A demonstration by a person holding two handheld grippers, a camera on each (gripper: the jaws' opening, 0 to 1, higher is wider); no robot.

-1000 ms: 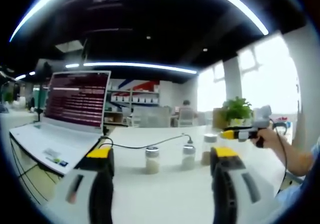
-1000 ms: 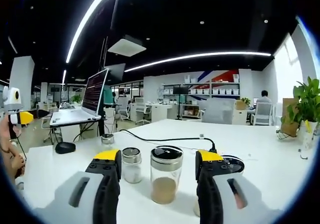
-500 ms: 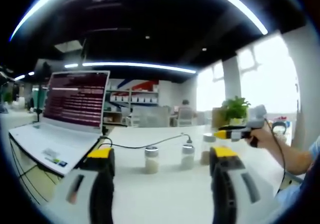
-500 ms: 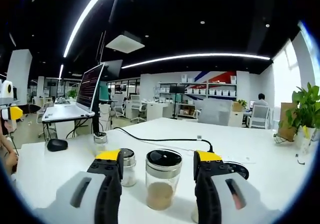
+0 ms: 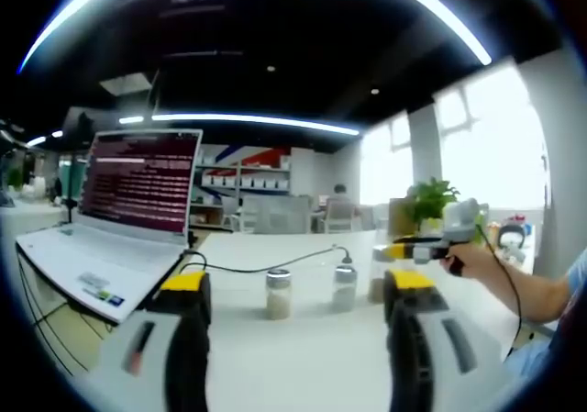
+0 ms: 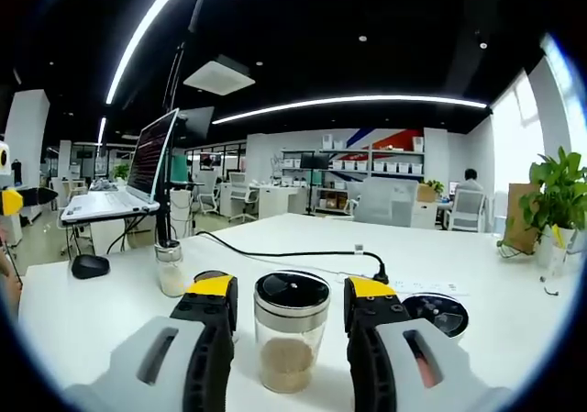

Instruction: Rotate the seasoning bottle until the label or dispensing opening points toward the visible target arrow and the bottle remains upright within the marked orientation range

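The brown-seasoning bottle (image 6: 292, 331), clear glass with a black lid, stands upright on the white table between the jaws of my right gripper (image 6: 292, 289). The jaws flank it closely with a thin gap on each side, so the gripper is open. A white-filled bottle (image 6: 170, 268) stands further left, and another is mostly hidden behind the left jaw. In the left gripper view, my left gripper (image 5: 296, 283) hangs open over the table, well short of the bottles (image 5: 278, 293) (image 5: 345, 286). The right gripper (image 5: 413, 247), held by a hand (image 5: 470, 258), reaches over the rightmost bottle.
A black round disc (image 6: 438, 312) lies right of the brown bottle. A black cable (image 6: 293, 254) crosses the table behind the bottles. A laptop (image 5: 110, 228) and a mouse (image 6: 90, 265) sit at the left, a potted plant (image 6: 555, 196) at the right.
The right gripper has moved in on the brown bottle and its jaws have narrowed around it. The left gripper has held still.
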